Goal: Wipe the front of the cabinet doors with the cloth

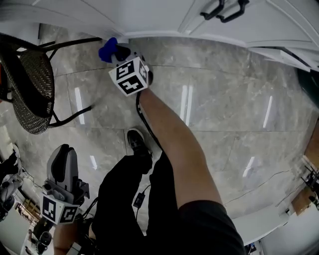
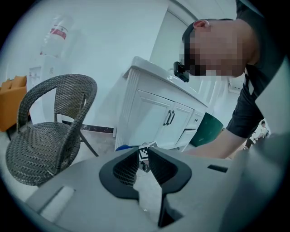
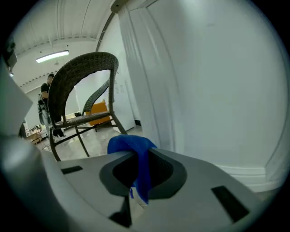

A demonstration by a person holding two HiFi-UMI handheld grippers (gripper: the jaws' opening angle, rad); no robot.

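My right gripper (image 3: 141, 155) is shut on a blue cloth (image 3: 129, 146) that drapes over and between its jaws. In the head view the blue cloth (image 1: 107, 50) sits low at the left corner of the white cabinet (image 1: 164, 17), ahead of the right gripper's (image 1: 115, 54) marker cube. The cabinet panel (image 3: 208, 90) fills the right of the right gripper view; whether the cloth touches it cannot be told. My left gripper (image 1: 63, 158) hangs low beside the person's leg, shut and holding nothing. From there the left gripper (image 2: 143, 152) faces the cabinet doors (image 2: 156, 118) from a distance.
A dark wicker chair (image 1: 31, 84) stands just left of the cabinet corner, close to the cloth. Two black door handles (image 1: 224, 10) stick out at the top. A green bin (image 2: 206, 131) stands to the right of the cabinet. The person's leg and shoe (image 1: 137, 142) are on the grey tiled floor (image 1: 224, 114).
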